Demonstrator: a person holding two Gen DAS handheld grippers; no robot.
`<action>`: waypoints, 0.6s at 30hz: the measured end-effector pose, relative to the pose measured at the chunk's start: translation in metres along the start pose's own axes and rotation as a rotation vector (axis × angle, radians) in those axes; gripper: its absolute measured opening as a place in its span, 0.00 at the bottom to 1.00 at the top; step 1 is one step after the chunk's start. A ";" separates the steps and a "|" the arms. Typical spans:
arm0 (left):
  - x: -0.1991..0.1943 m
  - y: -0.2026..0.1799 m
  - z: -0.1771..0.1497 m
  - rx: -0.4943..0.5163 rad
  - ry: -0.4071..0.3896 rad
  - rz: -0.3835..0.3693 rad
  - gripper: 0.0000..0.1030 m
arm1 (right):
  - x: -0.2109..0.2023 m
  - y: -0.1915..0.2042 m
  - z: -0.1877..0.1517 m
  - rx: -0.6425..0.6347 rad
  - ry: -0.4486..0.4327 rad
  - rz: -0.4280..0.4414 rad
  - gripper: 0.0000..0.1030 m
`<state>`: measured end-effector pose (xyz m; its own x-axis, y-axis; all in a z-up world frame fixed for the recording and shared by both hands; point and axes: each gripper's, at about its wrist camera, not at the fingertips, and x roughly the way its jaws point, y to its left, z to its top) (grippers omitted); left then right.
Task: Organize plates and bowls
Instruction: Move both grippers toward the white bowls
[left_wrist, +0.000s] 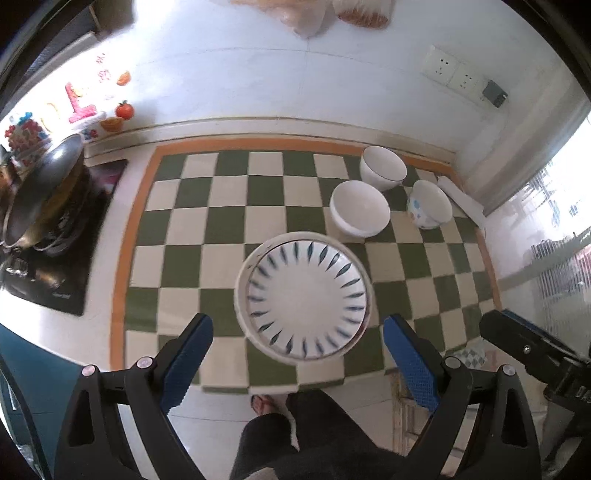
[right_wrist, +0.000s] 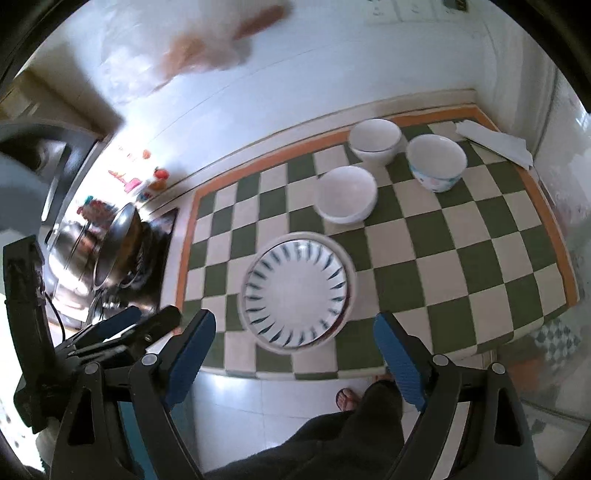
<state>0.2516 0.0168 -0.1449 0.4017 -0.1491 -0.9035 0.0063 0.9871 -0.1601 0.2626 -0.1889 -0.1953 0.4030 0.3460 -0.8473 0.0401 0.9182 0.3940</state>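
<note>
The stacked plates, a blue-leaf plate on top of a wider white one, sit near the front edge of the checkered mat, straight ahead of both the left gripper and the right gripper; both hover spread wide and empty, neither clearly nearer. Three bowls, the plain bowl nearest, the rimmed bowl and the patterned bowl, cluster beyond to the right. Only the right wrist view shows the patterned bowl's open mouth.

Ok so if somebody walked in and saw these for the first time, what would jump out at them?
Probably the green and cream checkered mat covering the counter, with the blue-flecked plate sitting on a wider white plate near its front edge. Behind it to the right three bowls cluster, one with coloured spots. Both grippers, left and right, hang open above the stack, holding nothing.
</note>
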 end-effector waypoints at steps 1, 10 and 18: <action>0.008 -0.002 0.007 -0.003 0.007 -0.004 0.92 | 0.007 -0.010 0.008 0.014 -0.001 -0.007 0.87; 0.121 -0.024 0.089 -0.043 0.139 0.002 0.90 | 0.100 -0.091 0.102 0.091 0.107 -0.010 0.86; 0.227 -0.029 0.150 -0.120 0.294 -0.013 0.77 | 0.207 -0.118 0.174 0.061 0.266 0.012 0.75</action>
<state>0.4798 -0.0373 -0.2859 0.1199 -0.1896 -0.9745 -0.1054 0.9736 -0.2024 0.5004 -0.2588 -0.3548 0.1498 0.4021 -0.9032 0.0947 0.9035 0.4180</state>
